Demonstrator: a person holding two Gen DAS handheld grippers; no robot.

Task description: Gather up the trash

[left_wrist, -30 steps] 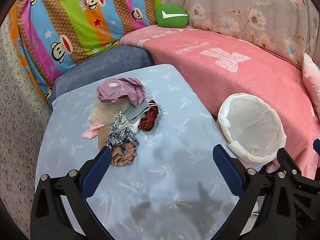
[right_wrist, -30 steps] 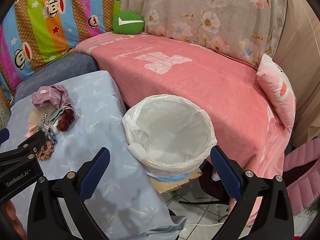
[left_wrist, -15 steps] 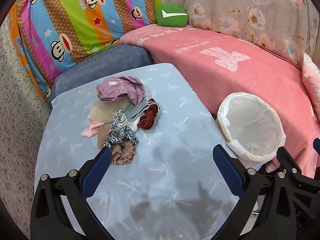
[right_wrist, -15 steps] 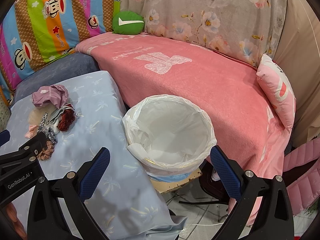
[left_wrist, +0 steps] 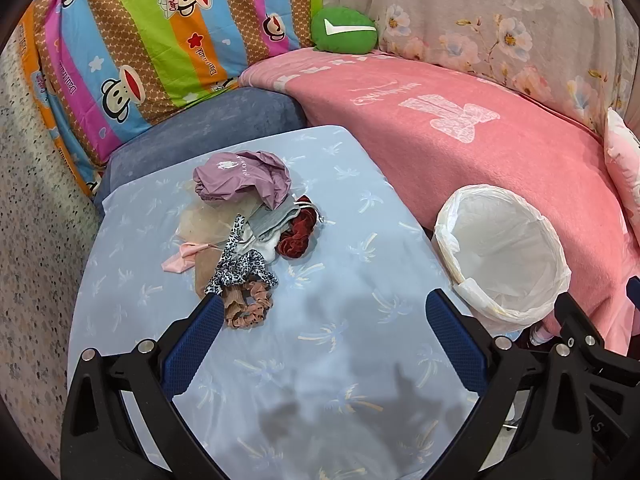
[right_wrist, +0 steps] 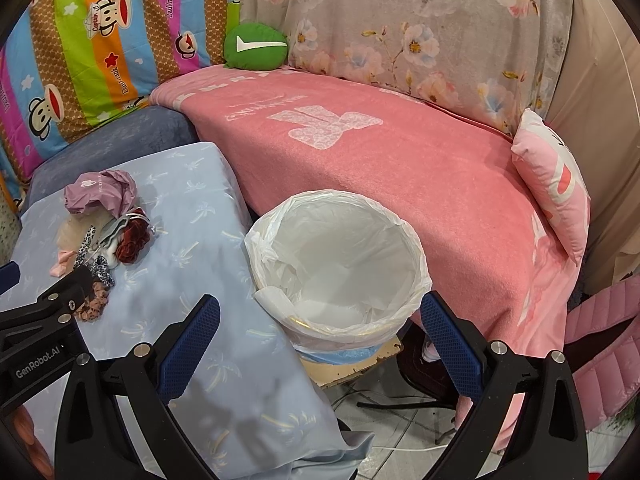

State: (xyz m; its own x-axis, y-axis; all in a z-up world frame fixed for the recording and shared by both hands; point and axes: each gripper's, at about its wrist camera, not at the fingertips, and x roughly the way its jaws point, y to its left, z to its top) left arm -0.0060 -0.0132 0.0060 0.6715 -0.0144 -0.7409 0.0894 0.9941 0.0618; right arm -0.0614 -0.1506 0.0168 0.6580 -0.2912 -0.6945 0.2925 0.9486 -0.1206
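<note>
A pile of trash lies on the light blue table (left_wrist: 340, 360): a crumpled purple bag (left_wrist: 244, 178), a red scrunchie (left_wrist: 296, 234), a leopard-print scrunchie (left_wrist: 240, 268), a brown scrunchie (left_wrist: 246, 304) and a pink scrap (left_wrist: 182, 260). The pile also shows in the right wrist view (right_wrist: 108, 220). A white-lined trash bin (left_wrist: 500, 248) (right_wrist: 340, 256) stands right of the table. My left gripper (left_wrist: 320, 304) is open and empty, just short of the pile. My right gripper (right_wrist: 320, 308) is open and empty over the bin's near rim.
A pink blanket (right_wrist: 380, 152) covers the sofa behind the bin. A green cushion (left_wrist: 344, 30), a striped monkey-print cover (left_wrist: 140, 40) and a pink pillow (right_wrist: 556, 184) lie around. The left gripper's body (right_wrist: 44, 332) shows at the right view's left edge.
My left gripper has drawn slightly closer to the pile. The right gripper has barely moved. Both stay open.
</note>
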